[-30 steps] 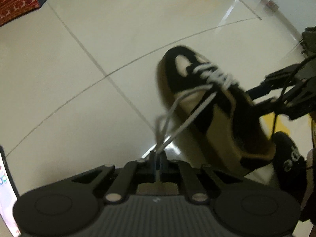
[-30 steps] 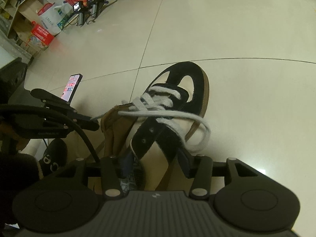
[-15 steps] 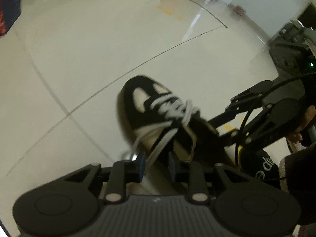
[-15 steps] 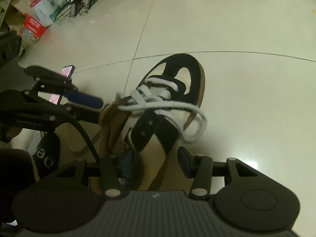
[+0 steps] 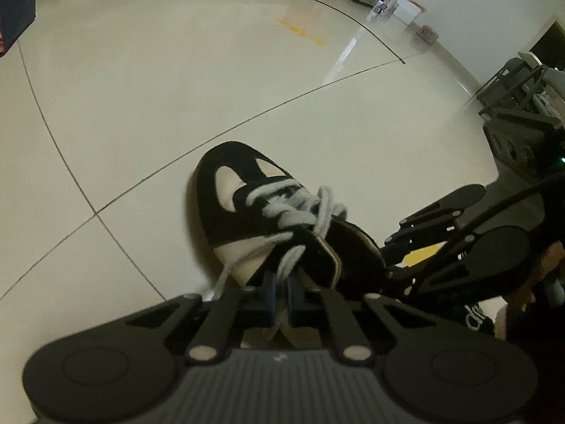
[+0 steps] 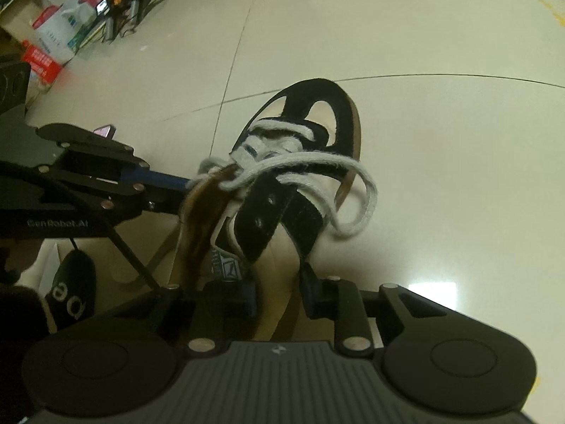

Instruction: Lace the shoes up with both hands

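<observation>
A black and cream shoe (image 5: 247,205) stands on the tiled floor with a white lace (image 5: 307,212) crossed over its tongue. My left gripper (image 5: 280,298) is shut on a strand of that lace, close to the near side of the shoe. From the right wrist view the same gripper (image 6: 176,180) reaches in from the left to the lace at the tongue. A loose lace loop (image 6: 367,190) hangs over the shoe's (image 6: 317,116) right side. My right gripper (image 6: 279,291) is closing; the shoe's eyelet flap (image 6: 279,219) fills the gap and both pads seem to touch it.
A black slipper with white letters (image 6: 70,293) lies by the person's dark sleeve at the lower left. Boxes and packets (image 6: 42,60) crowd the far left corner, and a phone (image 6: 104,130) shows behind the left gripper. A black metal frame (image 5: 522,120) stands at the right, and a cable (image 5: 353,21) crosses the far floor.
The left gripper let go of the lace it held away from the shoe, came in closer and shut on a strand near the shoe. The right jaws narrowed onto the eyelet flap.
</observation>
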`<state>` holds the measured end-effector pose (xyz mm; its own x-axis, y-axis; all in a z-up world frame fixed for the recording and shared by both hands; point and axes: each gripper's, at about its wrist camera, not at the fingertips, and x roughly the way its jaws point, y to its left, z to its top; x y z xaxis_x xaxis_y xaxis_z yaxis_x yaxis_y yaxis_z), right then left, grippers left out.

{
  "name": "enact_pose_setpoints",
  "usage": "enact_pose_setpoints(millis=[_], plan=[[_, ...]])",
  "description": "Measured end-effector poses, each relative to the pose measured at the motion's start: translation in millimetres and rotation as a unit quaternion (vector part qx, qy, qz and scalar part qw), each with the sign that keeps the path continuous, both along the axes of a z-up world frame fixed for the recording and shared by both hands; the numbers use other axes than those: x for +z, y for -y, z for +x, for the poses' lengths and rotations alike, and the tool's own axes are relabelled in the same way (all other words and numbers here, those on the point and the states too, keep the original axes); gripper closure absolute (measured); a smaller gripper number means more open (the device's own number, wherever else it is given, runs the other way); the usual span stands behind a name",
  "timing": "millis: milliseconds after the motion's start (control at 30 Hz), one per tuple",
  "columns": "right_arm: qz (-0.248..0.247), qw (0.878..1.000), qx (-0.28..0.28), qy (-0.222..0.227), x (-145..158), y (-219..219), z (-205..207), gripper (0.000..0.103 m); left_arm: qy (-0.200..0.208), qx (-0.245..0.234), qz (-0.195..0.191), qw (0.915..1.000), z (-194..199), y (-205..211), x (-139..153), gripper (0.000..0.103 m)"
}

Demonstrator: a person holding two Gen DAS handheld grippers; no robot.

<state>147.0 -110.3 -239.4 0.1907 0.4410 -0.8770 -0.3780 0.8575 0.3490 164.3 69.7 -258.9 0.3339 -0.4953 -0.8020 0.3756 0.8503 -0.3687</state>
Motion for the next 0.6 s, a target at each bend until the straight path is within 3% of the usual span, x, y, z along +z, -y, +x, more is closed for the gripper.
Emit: enact_pose_setpoints(millis=[233,400,600], plan=[[0.007,1.000,-0.022,0.006,-1.2,-5.0,13.5,0.078,0.030,0.040,0.023,0.9985,15.0,-0.9,2.8,0.099],[0.021,0.999,-0.047,0.010,-1.1,-2.5,28.9,0.078,0.027,0.079,0.020,0.9963,32.9,-7.7,5.0,0.100],[0.021,0.999,-0.047,0.012,2.6,-1.2,31.1,0.076,0.021,0.086,0.024,0.9958,21.2,-7.0,7.8,0.100]])
